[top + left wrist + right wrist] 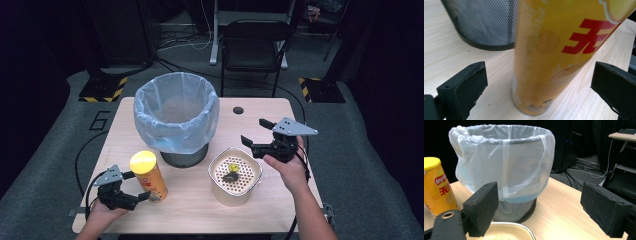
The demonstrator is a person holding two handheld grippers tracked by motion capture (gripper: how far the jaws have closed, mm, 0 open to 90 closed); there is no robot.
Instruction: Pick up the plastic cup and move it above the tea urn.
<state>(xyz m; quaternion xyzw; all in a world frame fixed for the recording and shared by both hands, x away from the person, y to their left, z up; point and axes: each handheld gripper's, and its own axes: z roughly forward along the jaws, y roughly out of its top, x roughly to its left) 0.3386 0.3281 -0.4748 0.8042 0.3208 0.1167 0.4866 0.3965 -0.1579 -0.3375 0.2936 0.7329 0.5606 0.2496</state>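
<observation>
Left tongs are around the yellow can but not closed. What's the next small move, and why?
Probably close the left tongs on the can. The can stands upright on the table between the two open jaws, with a gap at each side, so nothing grips it yet. The right tongs hang open above the table, beside the bin, holding nothing.

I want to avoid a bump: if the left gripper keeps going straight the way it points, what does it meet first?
The left gripper is open, and the yellow chip can stands upright between its jaws. It would probably meet that can first; the mesh bin sits farther back.
</observation>
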